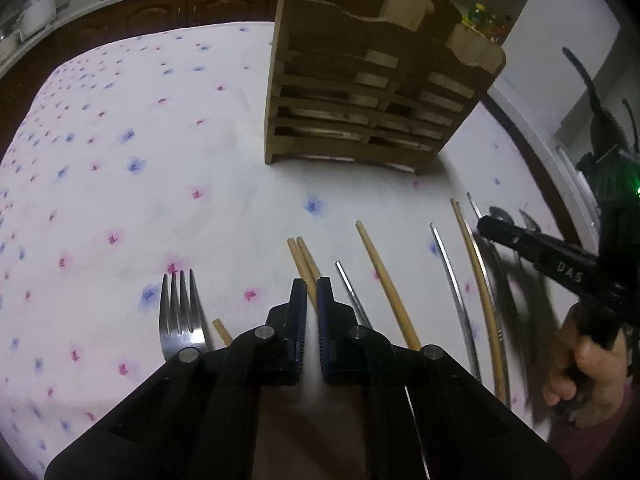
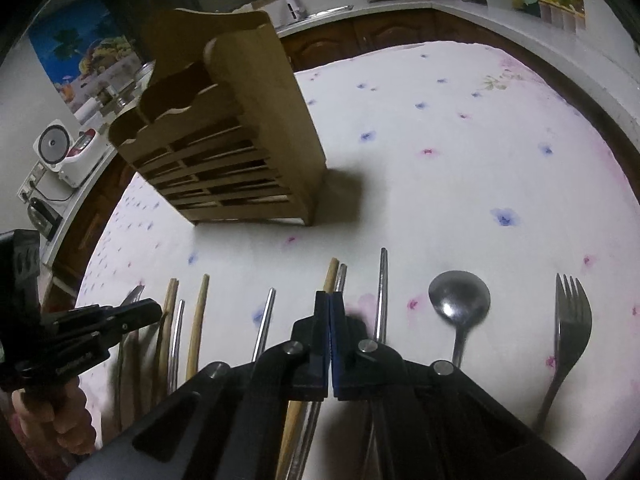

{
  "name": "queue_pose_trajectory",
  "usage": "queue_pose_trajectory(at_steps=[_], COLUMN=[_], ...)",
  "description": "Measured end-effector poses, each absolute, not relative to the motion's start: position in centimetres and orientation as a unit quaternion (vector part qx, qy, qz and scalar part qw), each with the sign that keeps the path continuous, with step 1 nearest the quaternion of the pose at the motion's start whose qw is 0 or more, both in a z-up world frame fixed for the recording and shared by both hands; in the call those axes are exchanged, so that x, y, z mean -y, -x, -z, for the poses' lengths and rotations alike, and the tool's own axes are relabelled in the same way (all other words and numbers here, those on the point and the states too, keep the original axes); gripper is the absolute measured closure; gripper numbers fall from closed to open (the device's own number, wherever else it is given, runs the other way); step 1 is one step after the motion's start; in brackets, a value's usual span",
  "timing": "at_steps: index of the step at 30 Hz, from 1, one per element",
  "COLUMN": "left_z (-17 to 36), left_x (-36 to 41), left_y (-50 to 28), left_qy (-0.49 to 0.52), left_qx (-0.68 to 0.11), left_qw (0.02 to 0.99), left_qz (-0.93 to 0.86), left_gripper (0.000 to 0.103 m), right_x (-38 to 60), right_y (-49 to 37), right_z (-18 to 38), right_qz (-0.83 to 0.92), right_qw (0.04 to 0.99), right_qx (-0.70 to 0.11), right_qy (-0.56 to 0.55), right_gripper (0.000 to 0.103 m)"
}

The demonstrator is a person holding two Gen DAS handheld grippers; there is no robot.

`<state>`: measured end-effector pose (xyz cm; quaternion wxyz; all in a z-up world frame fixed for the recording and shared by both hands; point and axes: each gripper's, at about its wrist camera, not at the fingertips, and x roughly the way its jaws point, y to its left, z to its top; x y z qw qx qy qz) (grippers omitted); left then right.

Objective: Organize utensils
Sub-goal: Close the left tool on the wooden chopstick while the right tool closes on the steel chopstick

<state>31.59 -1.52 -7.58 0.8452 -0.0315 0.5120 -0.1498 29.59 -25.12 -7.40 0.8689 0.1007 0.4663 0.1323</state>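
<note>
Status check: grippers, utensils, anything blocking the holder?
Left gripper and right gripper shut, empty. Chopsticks, spoon, forks on table. Wooden holder unobstructed.

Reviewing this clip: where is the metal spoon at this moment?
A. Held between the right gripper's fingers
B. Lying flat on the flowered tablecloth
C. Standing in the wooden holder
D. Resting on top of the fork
B: in the right wrist view the spoon lies flat on the tablecloth, apart from the fork and the wooden holder, with the right gripper shut on nothing.
</note>
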Motion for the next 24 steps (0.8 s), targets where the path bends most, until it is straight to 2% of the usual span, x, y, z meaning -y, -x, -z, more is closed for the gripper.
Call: queue_pose_trajectory(at_steps=[4,19,24], left_z=[7.7,8.1,8.0], left_x=[1.7,2.3,3.4], left_y=[-31.7,-33.0,-33.1], left_qy=[0.043,0.018,-0.016], left_qx=[-0.518,-0.534,-0.528], left_qw=[0.841,0.829,0.833], left_qz=[0.149,0.166,0.163], left_gripper=[0.098,0.093,0.094], right_x=[25.2,23.9,23.4], right_y=[-30.0,-31.4,-32.3], right_z=[8.1,8.1,8.0], right_qz=[-0.128,-0.108,-0.100], right_qw=[0.854,0.855,0.850], right_qx=[-0.490,-0.502,-0.513], right_qy=[-0.119,-0.072,-0.063], right_gripper=[0.096,0.096,0.095])
